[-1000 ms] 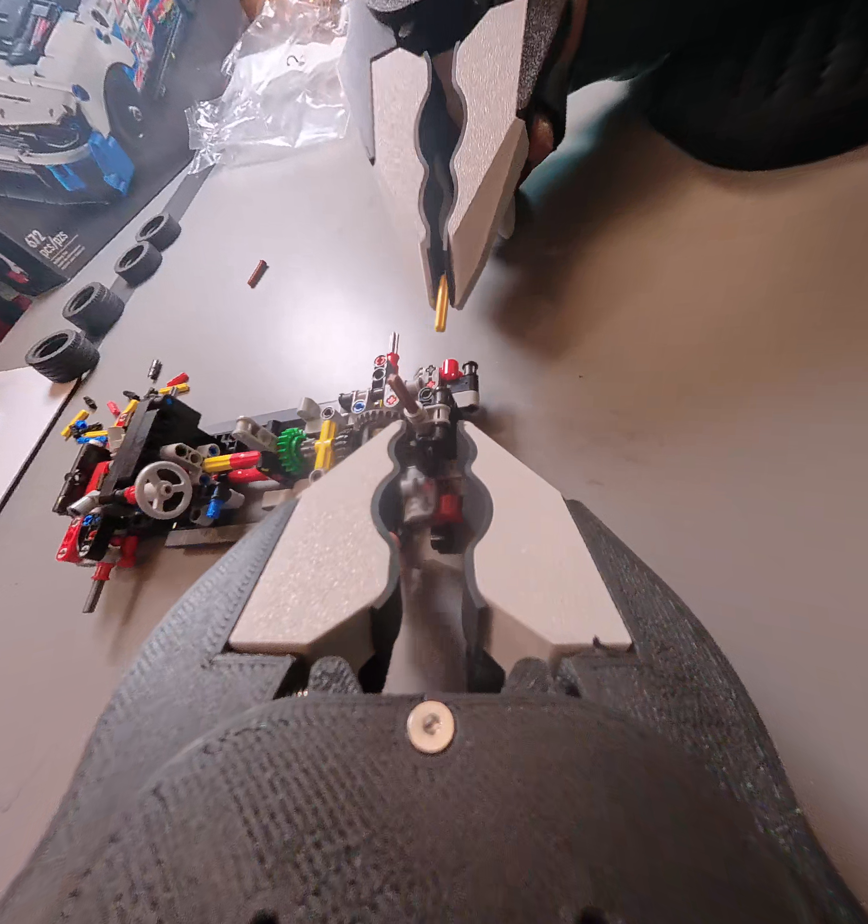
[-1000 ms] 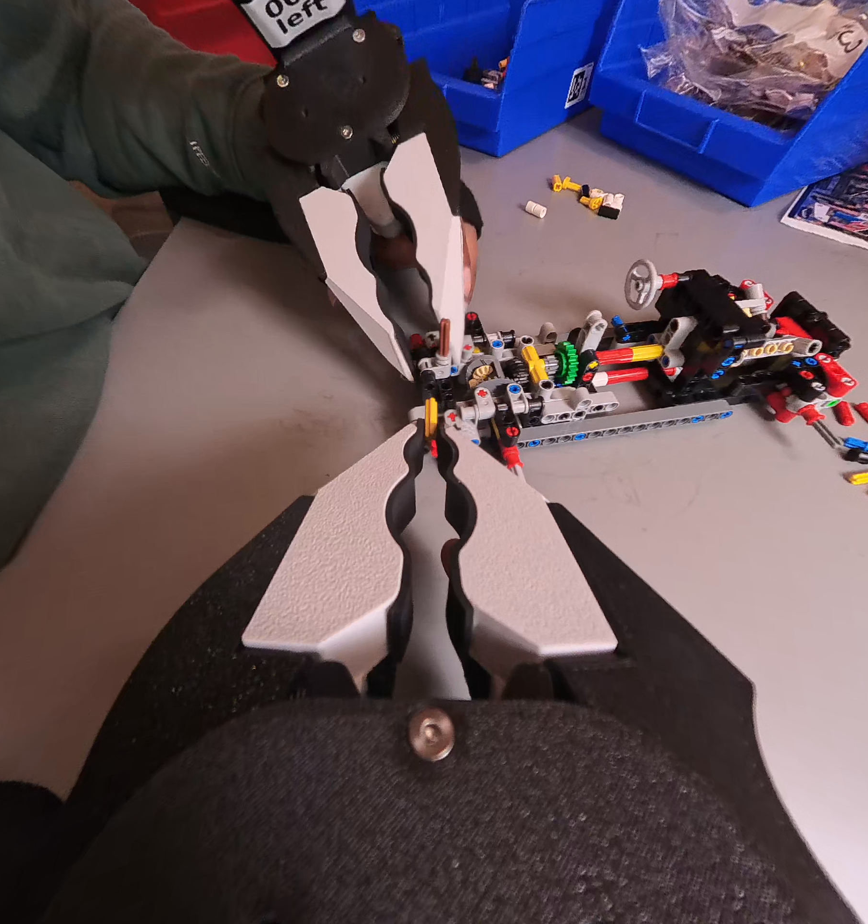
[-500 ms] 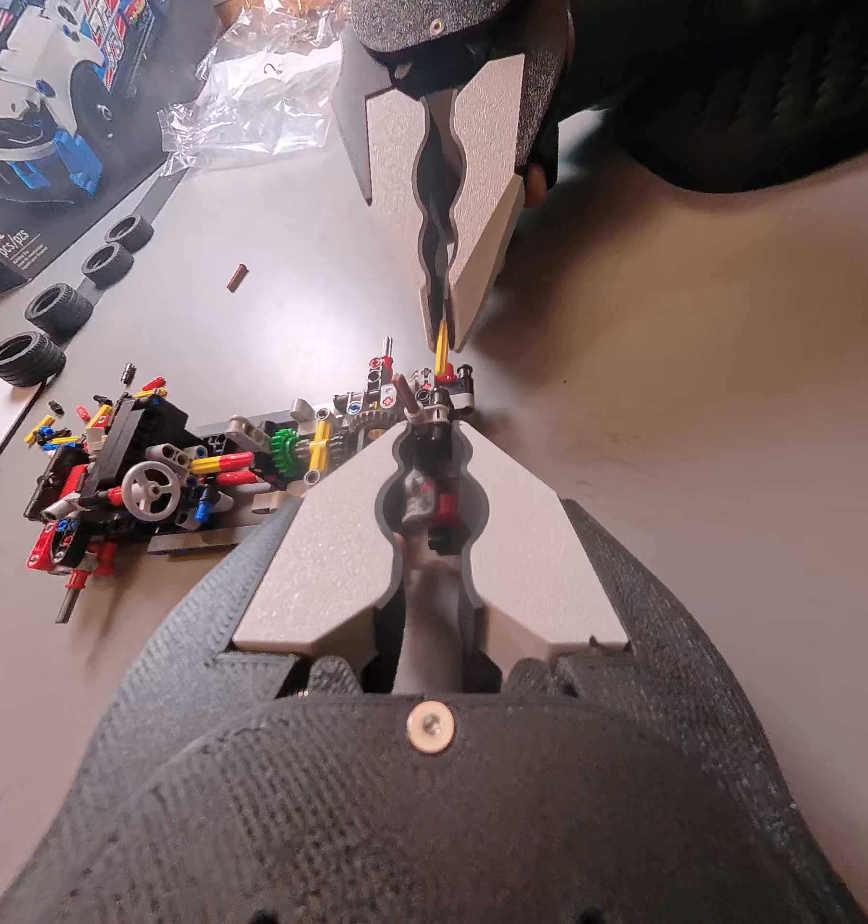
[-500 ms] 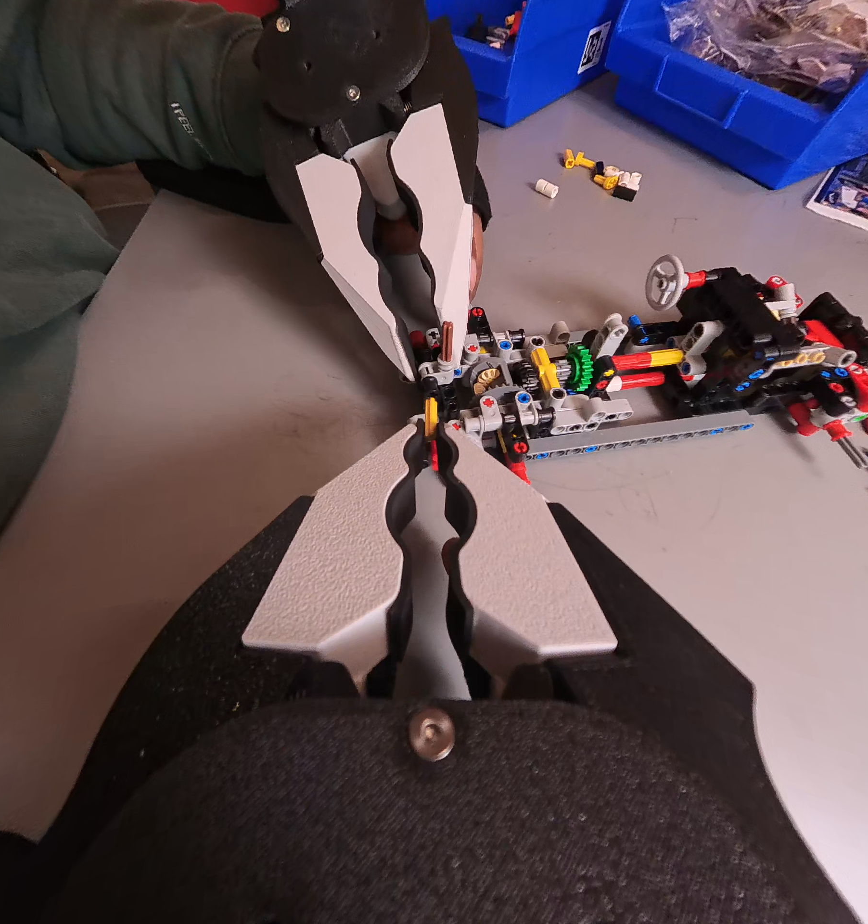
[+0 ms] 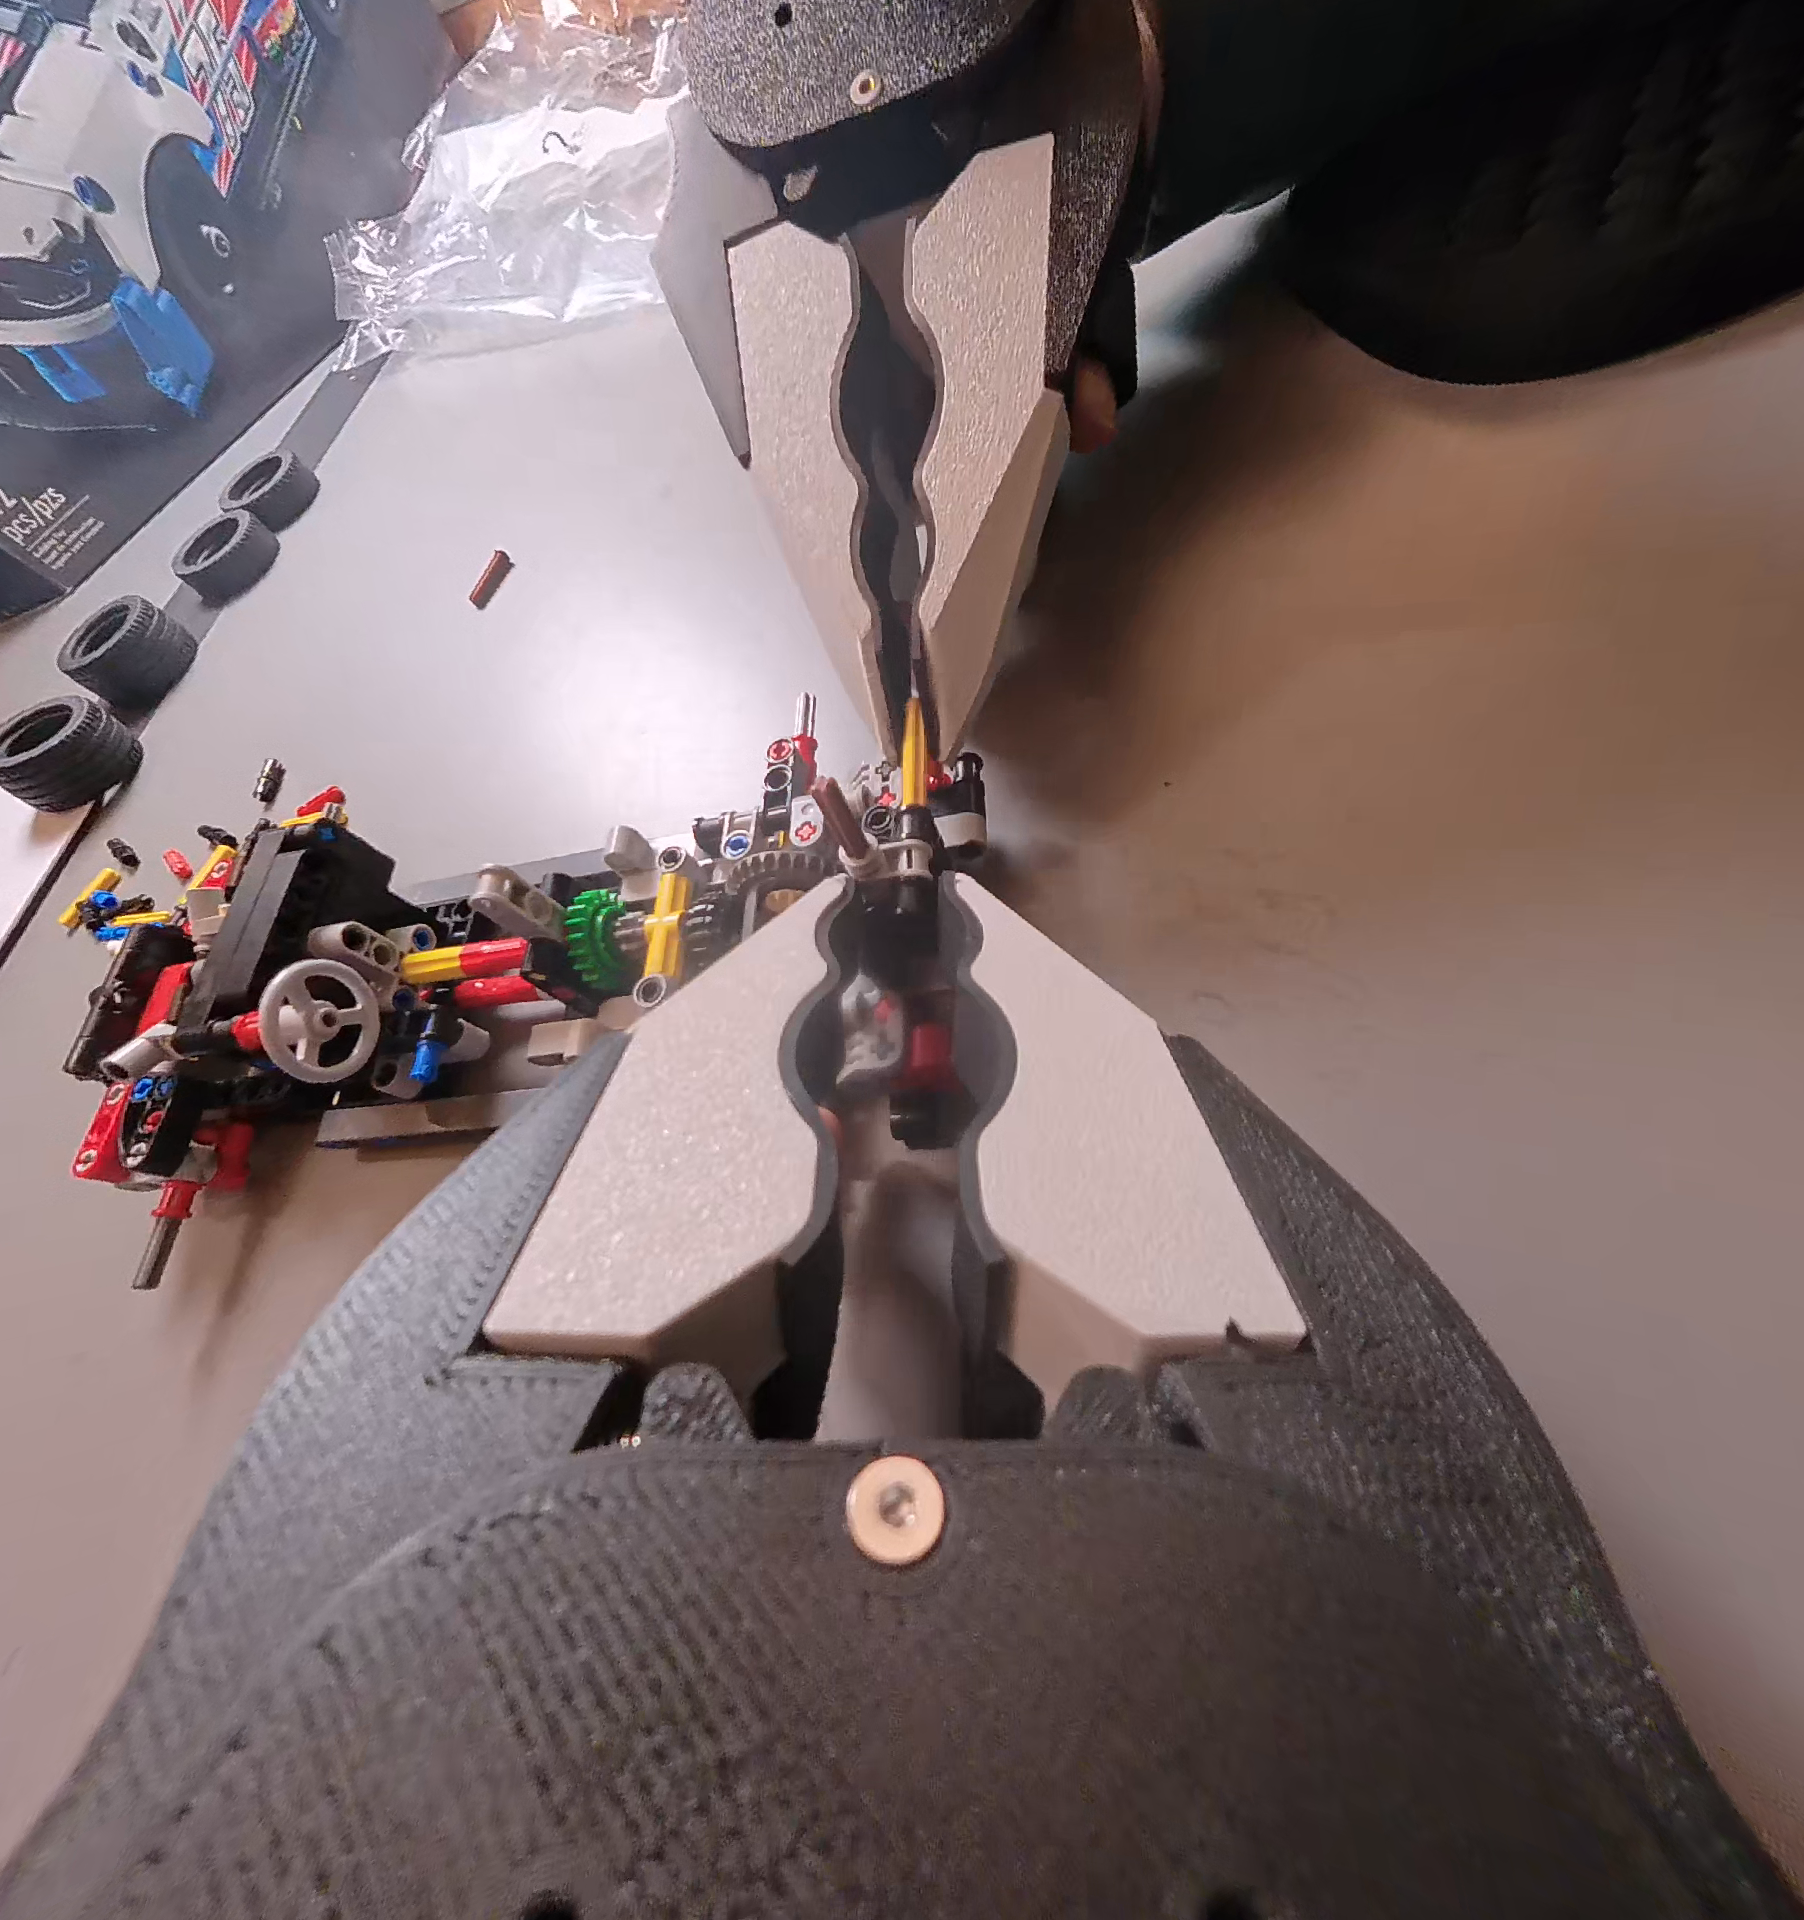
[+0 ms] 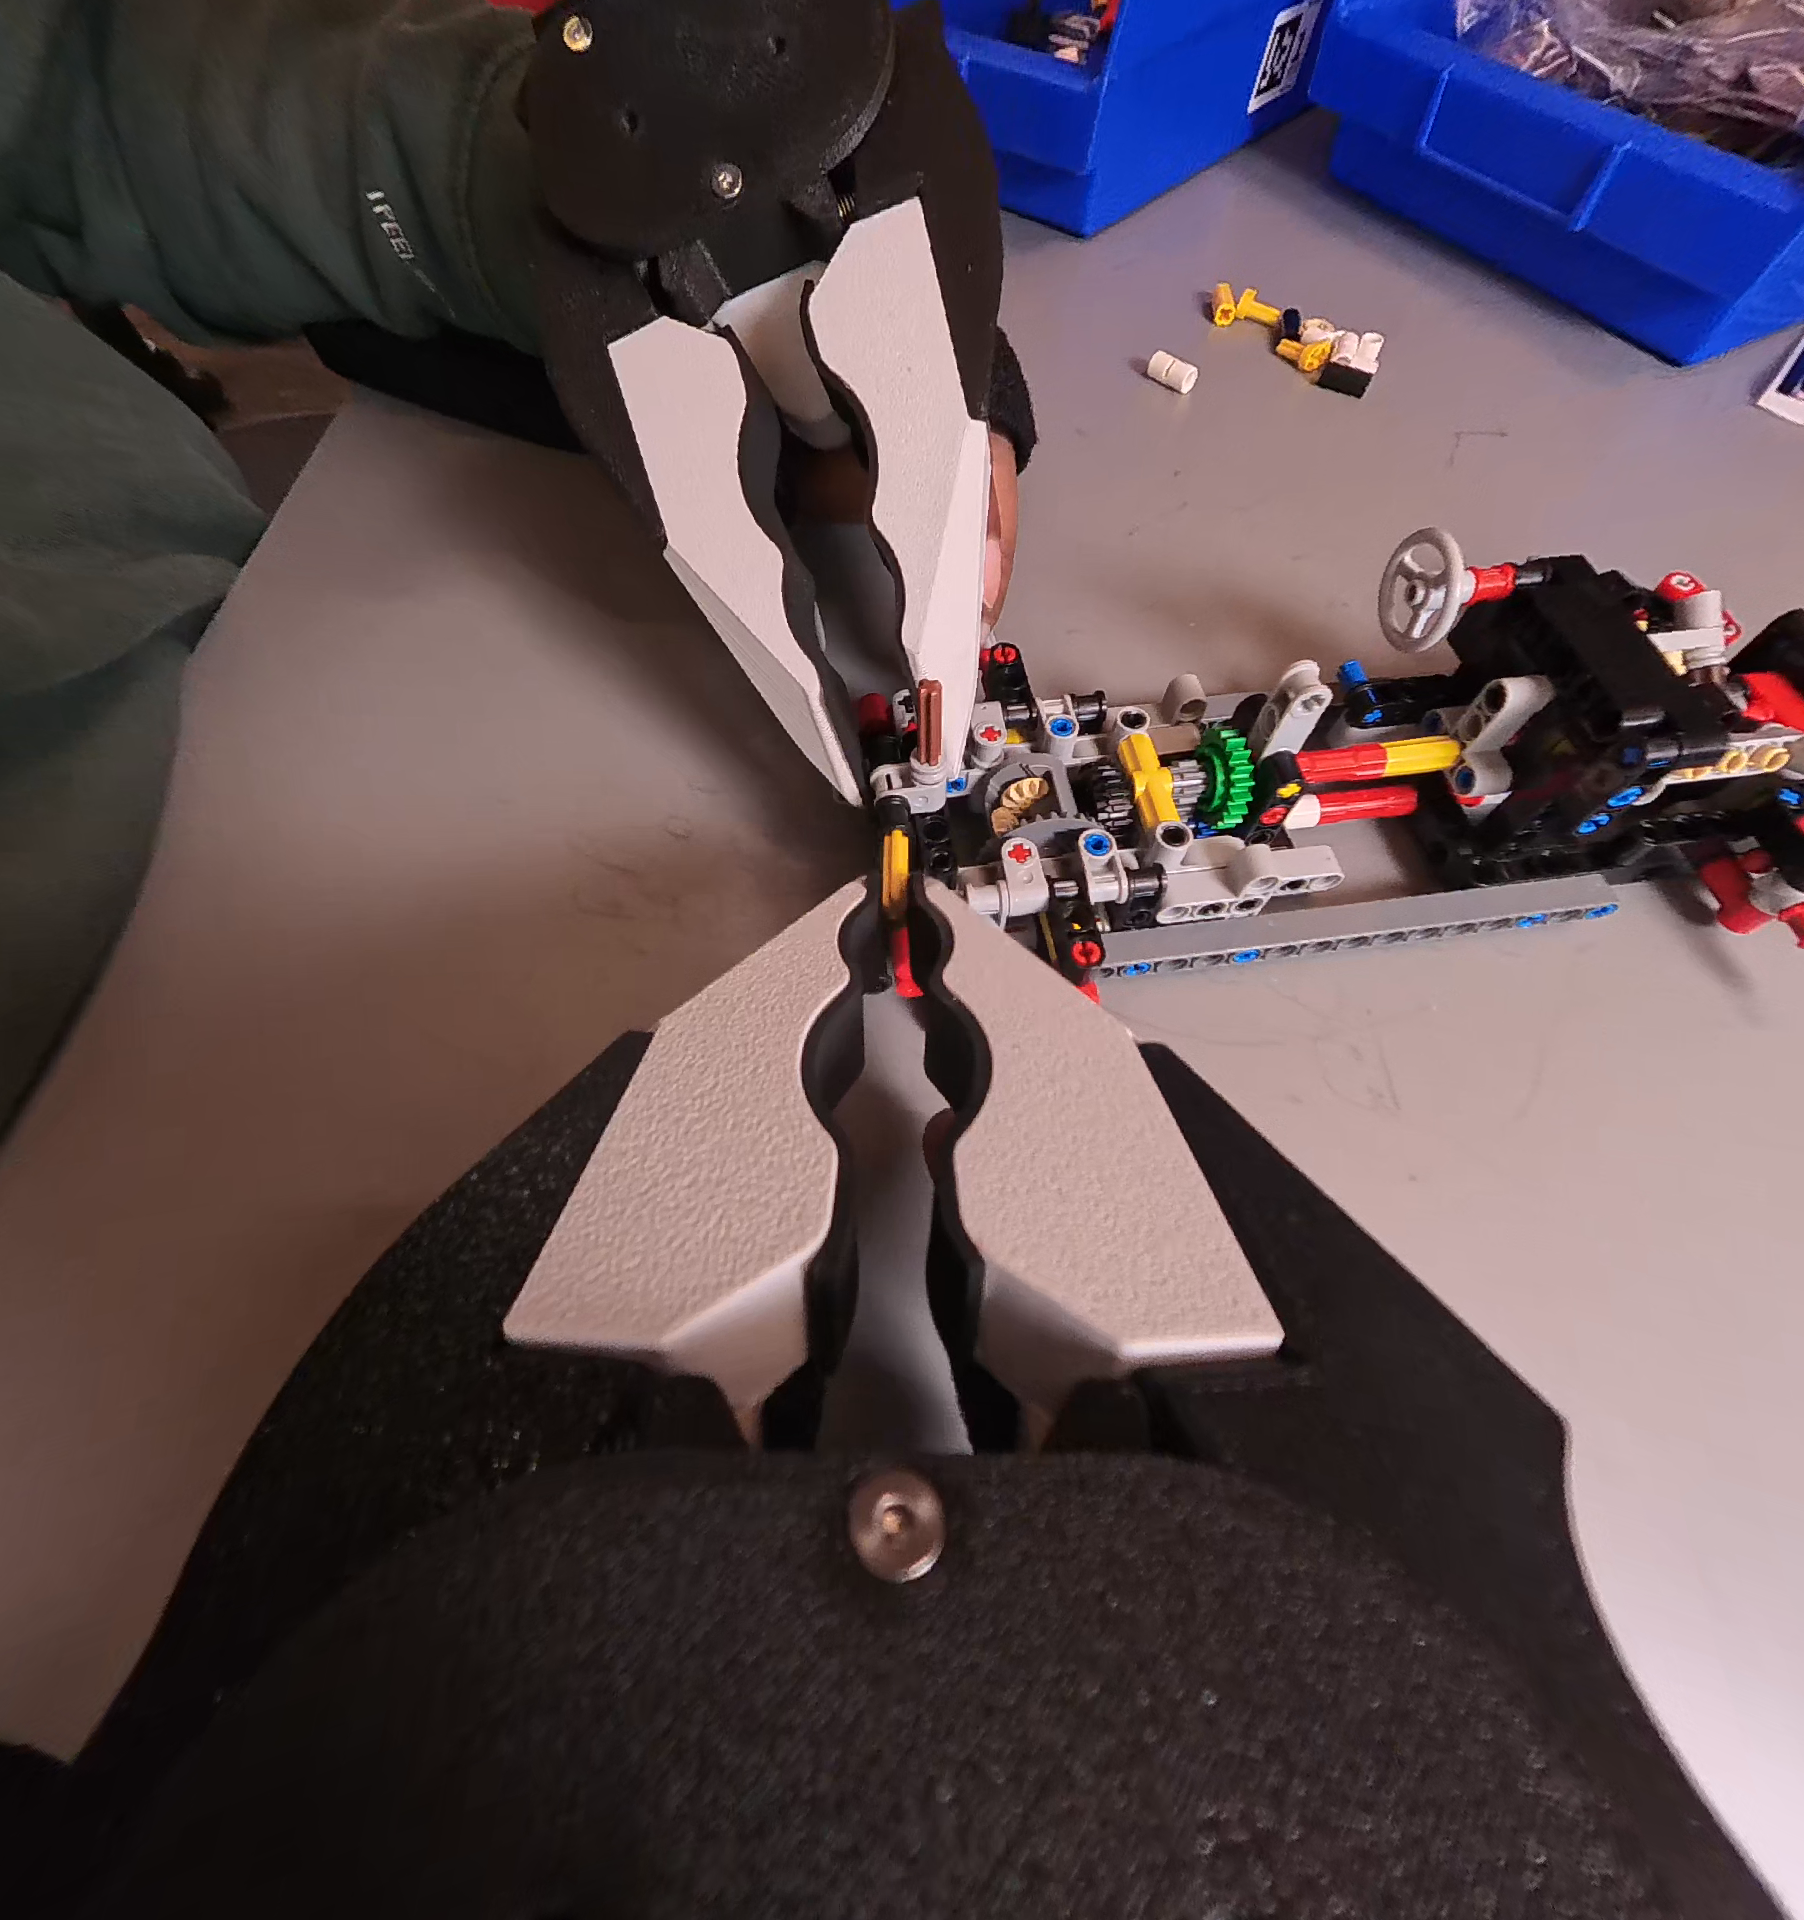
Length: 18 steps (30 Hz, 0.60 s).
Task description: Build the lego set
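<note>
A: How many grippers, and what does each hold?

B: Two, both with pale, grainy wedge fingers, wavy dark inner edges and black textured bodies. The right gripper [image 6: 896,914] pinches a thin yellow axle [image 6: 894,860] at its tips, its jaws nearly together. The left gripper [image 5: 903,904] clamps the near end of the lego chassis [image 5: 441,977], its jaws a little apart around the bricks.

A: And the chassis itself?

B: One long, low frame lying flat on the smooth grey table [image 6: 1397,1195], mid-scene, running right from the two meeting grippers in the right wrist view. It is built of grey holed beams and black blocks, with one green gear [image 6: 1222,777], one grey spoked steering wheel [image 6: 1422,588] and red and yellow rods. A short brown axle [image 6: 928,717] stands upright at its gripped end.

A: Around it?

B: Four ribbed black tyres [image 5: 129,652] in a row far left, one crumpled clear bag [image 5: 524,197], one printed box [image 5: 67,239], two blue plastic bins [image 6: 1563,177] beyond, and a small scatter of loose pieces [image 6: 1303,343].
</note>
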{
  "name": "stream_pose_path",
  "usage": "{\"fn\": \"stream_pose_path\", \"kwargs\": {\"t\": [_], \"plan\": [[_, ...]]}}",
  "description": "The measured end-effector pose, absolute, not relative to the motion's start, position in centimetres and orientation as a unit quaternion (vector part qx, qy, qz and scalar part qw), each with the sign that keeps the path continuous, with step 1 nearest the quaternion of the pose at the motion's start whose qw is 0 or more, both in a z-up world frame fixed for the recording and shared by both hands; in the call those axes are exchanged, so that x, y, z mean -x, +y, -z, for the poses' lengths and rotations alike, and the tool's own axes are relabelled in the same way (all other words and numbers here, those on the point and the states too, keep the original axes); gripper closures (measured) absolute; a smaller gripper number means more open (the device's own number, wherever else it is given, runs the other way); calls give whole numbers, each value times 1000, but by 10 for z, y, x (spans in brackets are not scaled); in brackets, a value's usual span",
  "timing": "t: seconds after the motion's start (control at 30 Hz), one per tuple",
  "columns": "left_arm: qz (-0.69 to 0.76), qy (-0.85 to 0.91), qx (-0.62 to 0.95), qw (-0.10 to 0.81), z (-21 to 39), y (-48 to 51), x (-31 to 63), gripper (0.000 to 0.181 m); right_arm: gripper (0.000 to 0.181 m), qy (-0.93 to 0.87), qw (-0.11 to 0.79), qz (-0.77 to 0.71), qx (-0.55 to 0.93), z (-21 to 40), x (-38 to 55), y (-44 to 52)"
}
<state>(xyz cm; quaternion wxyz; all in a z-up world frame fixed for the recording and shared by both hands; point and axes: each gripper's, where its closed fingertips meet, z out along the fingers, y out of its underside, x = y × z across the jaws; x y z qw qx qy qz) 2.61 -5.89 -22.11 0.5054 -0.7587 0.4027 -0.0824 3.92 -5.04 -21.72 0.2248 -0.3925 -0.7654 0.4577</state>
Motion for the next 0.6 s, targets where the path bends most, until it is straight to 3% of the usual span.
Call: {"fn": "stream_pose_path", "kwargs": {"t": [0.6], "plan": [[93, 409, 758, 499, 222, -61, -26, 169, 180, -792, 222, -437, 364, 224, -37, -54]]}}
